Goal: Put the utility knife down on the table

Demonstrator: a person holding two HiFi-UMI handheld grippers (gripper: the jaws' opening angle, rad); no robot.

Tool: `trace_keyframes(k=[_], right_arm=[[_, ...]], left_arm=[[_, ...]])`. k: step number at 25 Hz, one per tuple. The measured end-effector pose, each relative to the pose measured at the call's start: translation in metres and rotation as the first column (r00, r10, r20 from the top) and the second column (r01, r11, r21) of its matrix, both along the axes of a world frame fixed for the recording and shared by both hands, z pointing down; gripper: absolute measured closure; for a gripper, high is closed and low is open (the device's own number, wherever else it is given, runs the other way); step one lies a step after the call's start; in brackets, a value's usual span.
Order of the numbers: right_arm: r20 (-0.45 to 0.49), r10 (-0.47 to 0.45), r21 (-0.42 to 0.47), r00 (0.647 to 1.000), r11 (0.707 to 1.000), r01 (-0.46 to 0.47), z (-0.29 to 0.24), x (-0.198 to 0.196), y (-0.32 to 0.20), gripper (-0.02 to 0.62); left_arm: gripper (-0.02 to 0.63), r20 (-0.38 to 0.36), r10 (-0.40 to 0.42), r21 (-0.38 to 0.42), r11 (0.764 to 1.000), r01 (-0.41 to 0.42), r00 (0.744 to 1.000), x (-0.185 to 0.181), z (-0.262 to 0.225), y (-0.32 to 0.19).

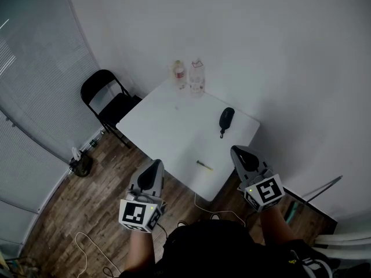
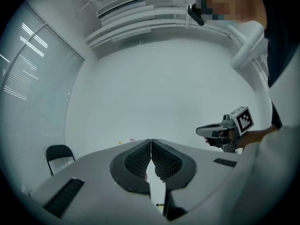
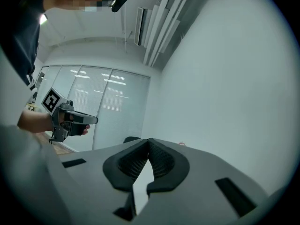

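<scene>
Table (image 1: 168,133) bears bottles (image 1: 197,77) (contents unclear), utility knife (image 1: 203,165); left gripper (image 1: 157,164), right gripper (image 1: 236,151) jaws together

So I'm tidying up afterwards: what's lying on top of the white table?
Two bottles at the far corner, a black pouch-like thing near the right edge, and the knife near the front edge. The right gripper covers a sliver of the table edge.

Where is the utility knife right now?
In the head view the utility knife lies flat on the white table near its front edge, between that edge and the black pouch.
</scene>
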State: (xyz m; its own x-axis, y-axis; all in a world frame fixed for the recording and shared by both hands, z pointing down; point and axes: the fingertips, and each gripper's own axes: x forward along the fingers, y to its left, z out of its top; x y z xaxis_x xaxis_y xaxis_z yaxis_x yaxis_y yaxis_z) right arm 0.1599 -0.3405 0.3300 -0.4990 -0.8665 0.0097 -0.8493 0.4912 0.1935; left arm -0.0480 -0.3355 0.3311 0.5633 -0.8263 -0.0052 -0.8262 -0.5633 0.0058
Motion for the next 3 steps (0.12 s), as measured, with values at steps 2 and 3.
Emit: trace_keyframes(k=[2, 3], right_arm=[[-0.004, 0.002, -0.002, 1.000, 1.000, -0.002, -0.0002, 0.0008, -0.0013, 0.572], [-0.006, 0.002, -0.002, 1.000, 1.000, -0.002, -0.0006, 0.0011, -0.0018, 0.572]], left_arm=[[0.583, -0.004, 0.010, 0.010, 1.000, -0.010, 1.000, 0.0027, -0.0014, -0.0014], [0.583, -0.006, 0.016, 0.017, 1.000, -0.016, 1.000, 0.0041, -0.0023, -0.0019]])
